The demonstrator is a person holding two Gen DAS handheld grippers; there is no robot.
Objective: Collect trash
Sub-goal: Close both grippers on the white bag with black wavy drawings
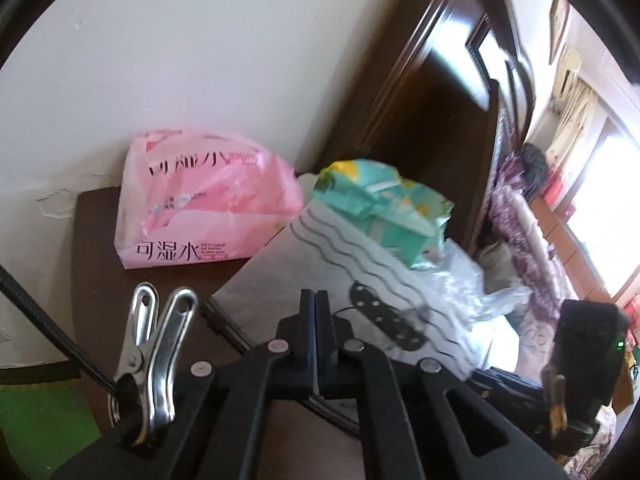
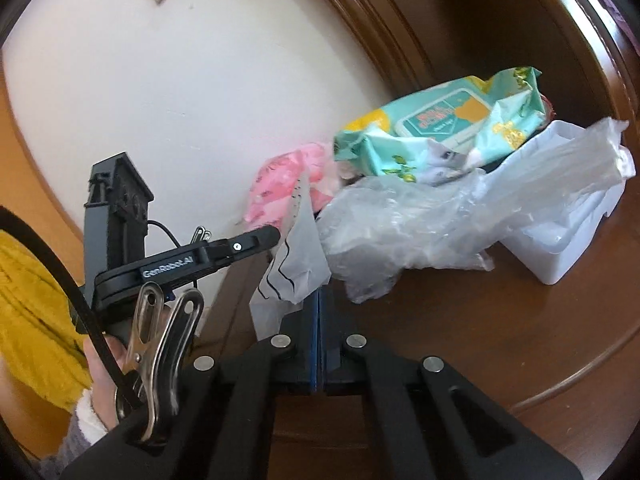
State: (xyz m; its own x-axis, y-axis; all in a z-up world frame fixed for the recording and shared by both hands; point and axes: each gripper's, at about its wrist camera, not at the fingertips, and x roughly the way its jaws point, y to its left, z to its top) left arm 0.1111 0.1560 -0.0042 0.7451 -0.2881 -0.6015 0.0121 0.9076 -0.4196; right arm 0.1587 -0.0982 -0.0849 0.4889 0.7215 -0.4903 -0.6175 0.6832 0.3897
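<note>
Both the left gripper (image 1: 315,300) and right gripper (image 2: 319,300) are clamped shut on the white wavy-lined bag's (image 1: 344,256) edges at frame centre.

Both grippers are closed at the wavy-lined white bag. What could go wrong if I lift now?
1. The green wipes pack seems to rest on the white bag and the clear plastic; lifting may topple it.
2. The left gripper and right gripper seem to pinch only the bag's thin edge, so it may slip or tear.
</note>
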